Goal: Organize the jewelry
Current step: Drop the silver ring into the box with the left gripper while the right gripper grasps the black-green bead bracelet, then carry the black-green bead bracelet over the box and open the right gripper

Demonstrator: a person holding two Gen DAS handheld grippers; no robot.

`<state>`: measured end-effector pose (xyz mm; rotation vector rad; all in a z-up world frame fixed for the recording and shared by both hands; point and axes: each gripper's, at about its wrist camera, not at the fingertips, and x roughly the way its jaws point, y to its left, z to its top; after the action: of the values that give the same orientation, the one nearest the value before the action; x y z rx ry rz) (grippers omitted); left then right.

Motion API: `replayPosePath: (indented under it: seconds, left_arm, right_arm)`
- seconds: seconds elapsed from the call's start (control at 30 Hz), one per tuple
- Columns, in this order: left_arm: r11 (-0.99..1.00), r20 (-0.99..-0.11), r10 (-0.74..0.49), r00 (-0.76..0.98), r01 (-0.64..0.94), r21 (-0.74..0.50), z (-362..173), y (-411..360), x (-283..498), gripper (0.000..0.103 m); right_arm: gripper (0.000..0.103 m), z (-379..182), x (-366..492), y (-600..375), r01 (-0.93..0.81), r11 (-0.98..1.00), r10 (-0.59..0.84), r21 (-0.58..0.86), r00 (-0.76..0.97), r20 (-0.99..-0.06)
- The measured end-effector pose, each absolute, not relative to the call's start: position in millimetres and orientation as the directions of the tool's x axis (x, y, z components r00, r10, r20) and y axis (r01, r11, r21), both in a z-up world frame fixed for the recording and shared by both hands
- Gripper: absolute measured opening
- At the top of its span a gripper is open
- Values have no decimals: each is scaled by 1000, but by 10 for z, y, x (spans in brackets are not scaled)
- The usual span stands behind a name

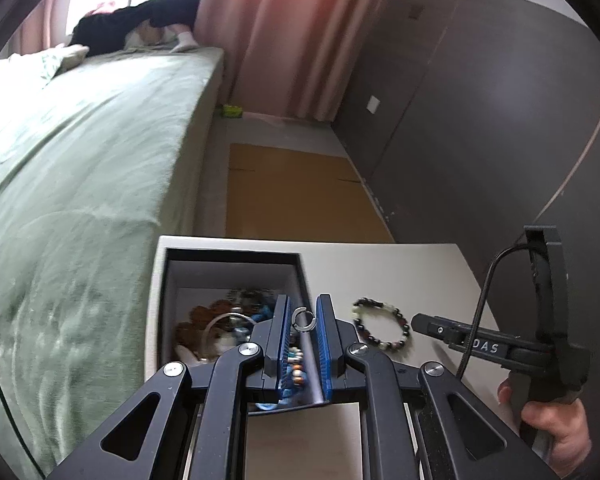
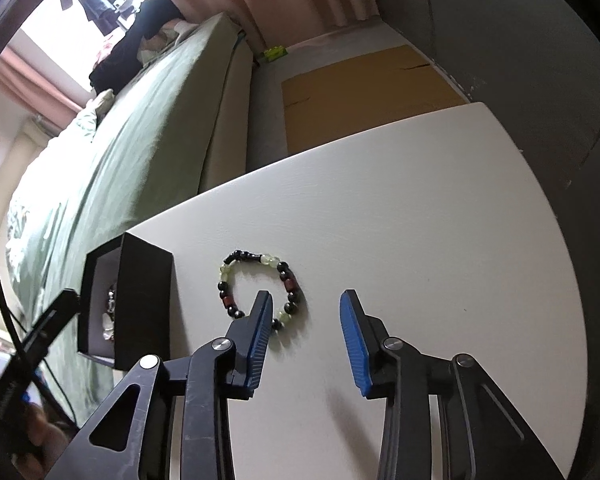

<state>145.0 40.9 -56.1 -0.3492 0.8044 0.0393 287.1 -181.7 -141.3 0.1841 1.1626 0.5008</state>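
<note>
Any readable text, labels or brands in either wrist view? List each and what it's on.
"DAS", the end of a word whose first part is hidden behind a cable: white letters on the right gripper, left wrist view.
Nothing else: no lettering shows on the box, the bracelet or the table.

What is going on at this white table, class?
A person is sorting jewelry with a handheld gripper in each hand. The left gripper pinches a small silver open ring above the open black box with a white lining, which already holds assorted jewelry. The right gripper hangs open over the white table, its left finger above the black, red and pale green beaded bracelet, which lies untouched beside the box.
</note>
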Motion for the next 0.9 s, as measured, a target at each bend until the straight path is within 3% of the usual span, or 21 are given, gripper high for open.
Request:
replayPosePath:
  seconds: [0.3, 0.37, 0.4, 0.6, 0.63, 0.7, 0.77, 0.9]
  left_arm:
    - [933, -716, -78, 694, -202, -297, -580, 581, 1428, 13]
    - [931, -717, -77, 692, -208, -301, -586, 607, 1426, 13]
    - [929, -718, -78, 692, -210, -303, -587, 615, 1425, 13]
    - [906, -712, -115, 693, -221, -361, -570, 695, 1437, 14]
    - [903, -715, -114, 690, -228, -364, -569, 708, 1438, 16]
    - [892, -717, -122, 687, -241, -382, -568, 762, 1433, 30]
    - [882, -701, -127, 701, -244, -404, -548, 811, 1397, 55]
    - [883, -685, -104, 721, -250, -397, -475, 873, 1331, 60]
  right_arm:
    - [35, -1492, 2896, -1506, -336, 903, 382, 267, 347, -856]
    - [29, -1480, 2874, -1447, -351, 909, 353, 225, 362, -863]
    - [12, -1479, 2859, -1416, -366, 907, 346, 210, 360, -867]
    - [9, -1325, 2774, -1448, -388, 886, 400, 256, 356, -845]
    - [9, -1271, 2762, -1477, -386, 881, 419, 275, 363, -832]
    - [9, -1149, 2732, -1528, -383, 866, 462, 320, 374, -804]
    - [9, -1042, 2687, -1565, -387, 849, 503, 360, 384, -774]
    - [9, -837, 2570, -1540, -409, 824, 550, 393, 407, -729]
